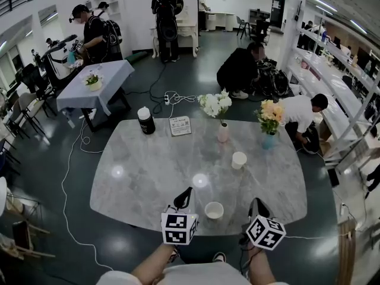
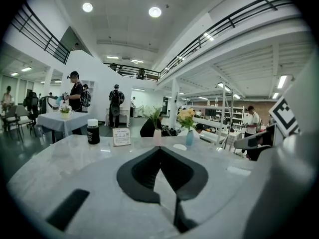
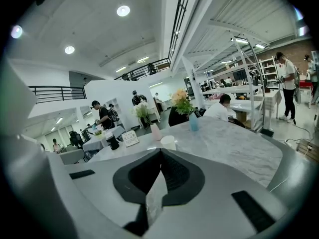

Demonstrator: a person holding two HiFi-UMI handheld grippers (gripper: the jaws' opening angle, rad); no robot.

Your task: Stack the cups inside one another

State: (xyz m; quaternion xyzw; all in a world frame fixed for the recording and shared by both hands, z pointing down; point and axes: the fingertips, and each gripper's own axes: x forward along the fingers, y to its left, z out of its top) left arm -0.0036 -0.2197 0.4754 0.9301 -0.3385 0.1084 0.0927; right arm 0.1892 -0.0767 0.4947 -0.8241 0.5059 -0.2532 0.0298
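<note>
The left gripper is clenched, its two dark jaws pressed tip to tip with nothing between them, and the right gripper is clenched and empty in the same way. Both hang over the near edge of the grey marble table and point across it away from the person, whose forearms show behind the marker cubes. Between the two grippers, somewhat nearer the left one and touching neither, a white cup stands upright on the tabletop close to that edge. Ahead of the grippers, farther across the table and a little toward the right gripper's side, a second white cup stands upright, well apart from the first; the right gripper view has it just beyond the closed jaw tips. Past that cup are a pink vase of white flowers, ahead of the space between the grippers, and a blue vase of orange and yellow flowers, ahead of the right gripper. Ahead of the left gripper, at the table's far side, a small printed card stands beside a black canister with a white lid, the canister lying farther out to the left. Beyond the table, people stand and crouch on the dark floor.
</note>
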